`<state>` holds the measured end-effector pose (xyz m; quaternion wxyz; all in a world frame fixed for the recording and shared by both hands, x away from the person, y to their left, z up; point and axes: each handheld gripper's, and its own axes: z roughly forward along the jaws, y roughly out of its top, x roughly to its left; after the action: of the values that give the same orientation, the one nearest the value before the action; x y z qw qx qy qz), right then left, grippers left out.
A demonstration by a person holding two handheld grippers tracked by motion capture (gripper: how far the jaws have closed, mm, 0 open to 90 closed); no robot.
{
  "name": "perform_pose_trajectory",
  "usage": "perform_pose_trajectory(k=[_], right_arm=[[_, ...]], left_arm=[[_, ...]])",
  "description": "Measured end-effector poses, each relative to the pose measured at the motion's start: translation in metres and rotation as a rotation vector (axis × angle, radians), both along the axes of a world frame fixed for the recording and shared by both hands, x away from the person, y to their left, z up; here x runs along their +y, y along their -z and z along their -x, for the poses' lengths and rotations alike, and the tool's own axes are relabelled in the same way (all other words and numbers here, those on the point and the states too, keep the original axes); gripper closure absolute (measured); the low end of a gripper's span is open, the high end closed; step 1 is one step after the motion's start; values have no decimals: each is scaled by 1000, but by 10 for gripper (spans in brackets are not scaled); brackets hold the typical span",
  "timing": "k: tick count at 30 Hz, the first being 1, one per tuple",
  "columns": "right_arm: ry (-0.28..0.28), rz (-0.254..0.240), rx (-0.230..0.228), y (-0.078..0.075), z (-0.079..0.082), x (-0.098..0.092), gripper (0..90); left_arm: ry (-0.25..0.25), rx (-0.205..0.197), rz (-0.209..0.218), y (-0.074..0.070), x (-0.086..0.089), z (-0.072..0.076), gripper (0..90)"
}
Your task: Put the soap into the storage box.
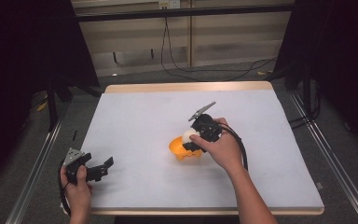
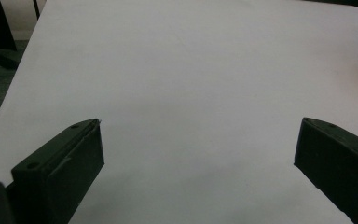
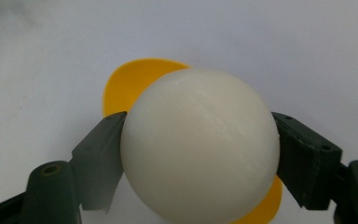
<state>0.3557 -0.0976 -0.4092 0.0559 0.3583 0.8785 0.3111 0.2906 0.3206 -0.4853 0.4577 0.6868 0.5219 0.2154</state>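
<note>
A white ball (image 3: 199,144) sits clamped between the two black jaws of my right gripper (image 3: 199,158), which is shut on it. Right beneath the ball lies an orange bowl (image 3: 133,84), its rim peeking out at upper left and lower right. From above, the ball (image 1: 188,136) hangs over the orange bowl (image 1: 179,148) near the middle of the table, with my right gripper (image 1: 192,140) above them. My left gripper (image 1: 106,166) rests at the table's front left corner, jaws wide apart with nothing between them (image 2: 196,158).
The table carries a white sheet (image 1: 140,121) with a wooden edge (image 1: 186,87) at the back. Metal rails (image 1: 32,168) run along both sides on the floor. Cables (image 1: 205,72) trail across the floor behind the table.
</note>
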Motion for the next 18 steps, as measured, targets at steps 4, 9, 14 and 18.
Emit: perform_pose_trajectory(k=[4, 9, 14, 18], right_arm=[[19, 7, 12, 5, 0, 3, 239], [45, 11, 24, 9, 0, 3, 239], [74, 9, 29, 10, 0, 2, 239], [90, 5, 30, 11, 1, 5, 244]], left_arm=[[2, -1, -6, 0, 0, 0, 11], [3, -2, -8, 0, 0, 0, 12], [2, -2, -9, 0, 0, 0, 11], [2, -1, -5, 0, -1, 0, 12]])
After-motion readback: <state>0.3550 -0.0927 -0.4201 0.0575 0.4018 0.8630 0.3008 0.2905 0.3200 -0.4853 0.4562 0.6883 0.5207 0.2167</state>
